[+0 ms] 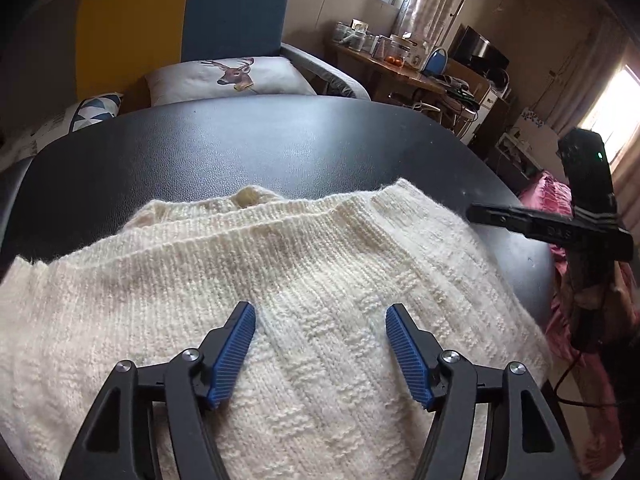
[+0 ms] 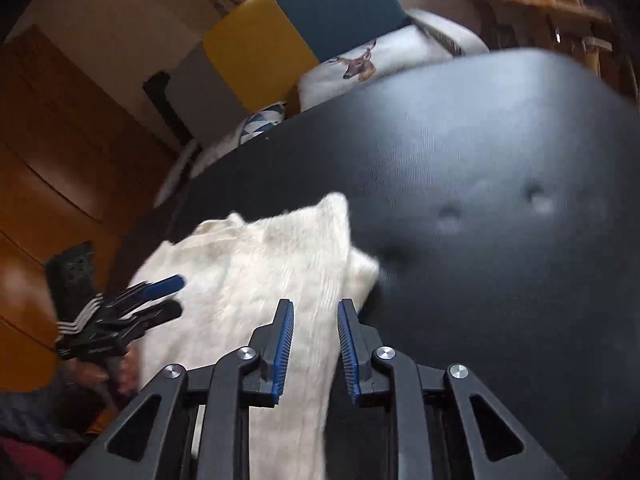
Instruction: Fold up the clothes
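Lay spread across the near half of a black, leather-like padded table (image 1: 280, 140): a cream knitted sweater (image 1: 280, 280), chunky in weave, with raised ribbing along its far edge and blocky checkered panels running down the body. Showed slight fuzz along the hem and a small bunched lump at the far edge. Seen from the right wrist camera as a blurred, pale folded mass (image 2: 256, 264) with one corner poking onto bare tabletop (image 2: 480, 160), where three shallow dimples marked the smooth upholstery.

Hovered just above the knit, left gripper (image 1: 320, 344) with jaws released and set wide apart, the blue ridged pads (image 1: 236, 356) empty, nothing between them. Appeared in the right view at the sweater's left edge as a dark blurred shape (image 2: 160, 296).

Stood partly parted, right gripper (image 2: 315, 348), its blue toothed pads (image 2: 283, 352) narrower in gap, with the sweater's edge lying beneath and between them; could not tell whether cloth was actually touched. Visible in the left view as a black bar (image 1: 520, 220) over the table's right rim.

Behind the table, a blue-and-yellow chair back (image 1: 184, 20) and a white deer-print cushion (image 1: 236, 76).
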`<state>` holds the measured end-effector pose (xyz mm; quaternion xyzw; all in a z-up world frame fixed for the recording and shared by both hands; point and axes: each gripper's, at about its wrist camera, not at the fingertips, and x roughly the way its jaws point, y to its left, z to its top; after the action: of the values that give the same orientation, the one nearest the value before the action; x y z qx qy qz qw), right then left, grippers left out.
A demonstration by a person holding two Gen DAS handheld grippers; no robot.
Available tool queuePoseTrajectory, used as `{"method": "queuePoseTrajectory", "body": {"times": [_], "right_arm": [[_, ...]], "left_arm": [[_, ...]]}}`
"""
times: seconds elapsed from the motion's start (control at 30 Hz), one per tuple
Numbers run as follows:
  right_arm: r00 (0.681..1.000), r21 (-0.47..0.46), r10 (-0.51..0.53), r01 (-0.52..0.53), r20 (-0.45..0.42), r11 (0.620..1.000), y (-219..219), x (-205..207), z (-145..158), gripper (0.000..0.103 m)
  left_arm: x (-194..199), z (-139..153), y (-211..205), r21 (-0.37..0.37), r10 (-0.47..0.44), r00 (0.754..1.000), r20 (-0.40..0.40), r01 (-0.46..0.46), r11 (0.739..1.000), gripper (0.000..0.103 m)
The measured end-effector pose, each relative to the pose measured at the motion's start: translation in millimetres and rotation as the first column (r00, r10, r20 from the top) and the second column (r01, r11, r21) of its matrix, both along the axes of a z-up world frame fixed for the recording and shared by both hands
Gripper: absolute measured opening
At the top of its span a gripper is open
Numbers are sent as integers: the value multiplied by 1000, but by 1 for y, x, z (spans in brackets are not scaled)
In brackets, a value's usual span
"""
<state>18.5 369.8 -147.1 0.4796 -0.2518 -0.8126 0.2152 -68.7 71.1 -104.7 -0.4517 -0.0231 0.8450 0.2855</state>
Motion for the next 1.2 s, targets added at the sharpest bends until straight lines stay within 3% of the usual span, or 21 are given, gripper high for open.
{"method": "queuePoseTrajectory", "body": {"times": [0.1, 0.23, 0.47, 0.67, 0.77, 0.8, 0.93, 1.0, 1.07, 1.17, 1.2], "right_arm": [[996, -133, 54, -43, 75, 990, 14, 41, -18, 32], [987, -242, 94, -61, 128, 968, 22, 74, -42, 38], [982, -386, 180, -147, 51, 911, 12, 75, -55, 42], [927, -472, 375, -340, -22, 814, -11, 69, -46, 42], [865, -373, 496, -436, 80, 819, -34, 72, -55, 42], [852, -351, 514, -452, 103, 820, -38, 75, -57, 37], [826, -302, 542, -483, 155, 822, -45, 87, -60, 34], [812, -278, 555, -499, 181, 821, -48, 93, -62, 28], [819, -273, 544, -489, 185, 829, -58, 91, -62, 24], [858, -270, 483, -431, 172, 861, -58, 92, -54, 25], [878, -255, 450, -402, 166, 879, -54, 94, -48, 30]], "left_arm": [[6, 11, 8, 31, -45, 999, -15, 45, 998, 69], [7, 10, 36, -16, -127, 992, -15, 127, 992, 70], [-1, 16, 77, -33, -219, 976, -11, 218, 975, 70], [-4, 10, 99, -81, -270, 963, 4, 269, 960, 70], [-4, 6, 104, -98, -290, 957, 4, 289, 952, 72], [-4, 5, 106, -108, -296, 955, 4, 295, 950, 72], [-7, -7, 119, -193, -317, 948, -1, 311, 931, 76], [-11, -15, 125, -217, -316, 949, 12, 311, 926, 93], [-18, -22, 127, -219, -305, 952, 14, 301, 928, 102], [-24, -26, 127, -209, -293, 956, 0, 287, 935, 103], [-23, -25, 127, -213, -294, 956, -12, 284, 935, 103]]}}
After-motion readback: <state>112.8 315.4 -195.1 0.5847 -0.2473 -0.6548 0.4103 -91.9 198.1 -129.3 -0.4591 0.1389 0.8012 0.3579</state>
